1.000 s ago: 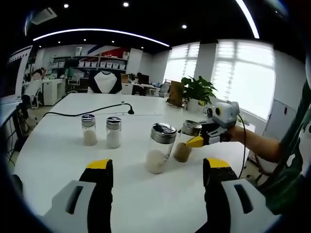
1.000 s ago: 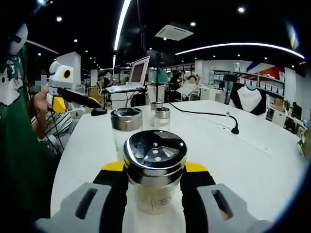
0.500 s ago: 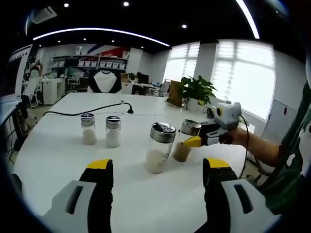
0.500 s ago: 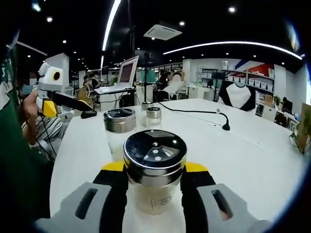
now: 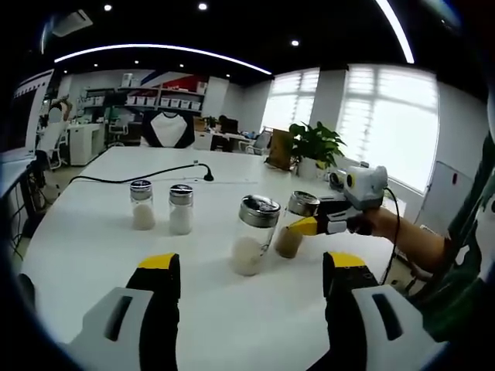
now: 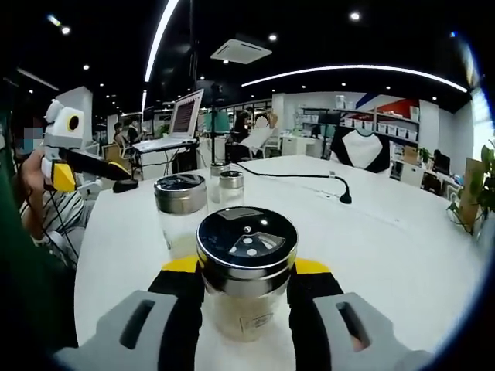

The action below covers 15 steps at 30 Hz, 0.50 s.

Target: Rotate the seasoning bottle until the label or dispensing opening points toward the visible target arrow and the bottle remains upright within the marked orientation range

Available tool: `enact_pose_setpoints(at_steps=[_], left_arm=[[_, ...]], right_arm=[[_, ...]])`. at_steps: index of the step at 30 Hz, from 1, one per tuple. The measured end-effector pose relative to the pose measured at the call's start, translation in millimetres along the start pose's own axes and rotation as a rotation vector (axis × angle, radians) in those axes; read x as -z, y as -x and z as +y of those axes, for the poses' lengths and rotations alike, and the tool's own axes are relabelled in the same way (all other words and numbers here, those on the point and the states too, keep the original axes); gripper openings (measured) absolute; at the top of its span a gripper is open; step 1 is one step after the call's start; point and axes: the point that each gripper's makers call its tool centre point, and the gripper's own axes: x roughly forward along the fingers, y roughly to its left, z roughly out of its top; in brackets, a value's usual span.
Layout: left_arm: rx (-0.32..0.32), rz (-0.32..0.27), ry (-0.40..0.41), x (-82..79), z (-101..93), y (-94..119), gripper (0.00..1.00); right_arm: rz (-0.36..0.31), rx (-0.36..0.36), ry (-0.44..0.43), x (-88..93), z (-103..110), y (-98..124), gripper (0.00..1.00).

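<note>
The seasoning bottle [image 6: 246, 278] is held upright between the jaws of the right gripper [image 6: 246, 287], which are closed on its glass body just below the metal lid [image 6: 247, 238]. Several small holes and a flap are seen on the lid's top. In the left gripper view the same bottle [image 5: 294, 226] is seen standing on the white table [image 5: 100, 247], with brown contents in its lower part, and the right gripper [image 5: 317, 225] is seen reaching it from the right, a hand [image 5: 377, 224] behind it. Just beside it, to its left in that view, a larger jar [image 5: 252, 236] with pale contents is set; it may touch the bottle, but that cannot be told. In the right gripper view this jar [image 6: 179, 218] lies just beyond the bottle. Two small shakers [image 5: 142, 205] [image 5: 180, 209] stand side by side further left, well apart from the jar. A black cable [image 5: 139, 178] runs across the table behind them. A potted plant [image 5: 315, 148] is placed at the far edge.

The left gripper [image 5: 246, 272] is held above the near table with its jaws wide apart and nothing between them. In the right gripper view it [image 6: 69, 162] is seen at the left, and an open laptop [image 6: 178, 122] sits beyond the table
</note>
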Motion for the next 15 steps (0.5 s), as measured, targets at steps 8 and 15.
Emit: enact_pose_setpoints(at_steps=[8,15], left_arm=[[-0.009,-0.005,0.003,-0.4,1.4,3.1,0.8],[-0.001,-0.008,-0.005,-2.7,-2.4,1.3,0.79]], right_arm=[[-0.012,0.083,-0.025,1.0,-4.3,0.4,0.41],[-0.013,0.117,-0.036,1.4,-6.0,1.5,0.41]])
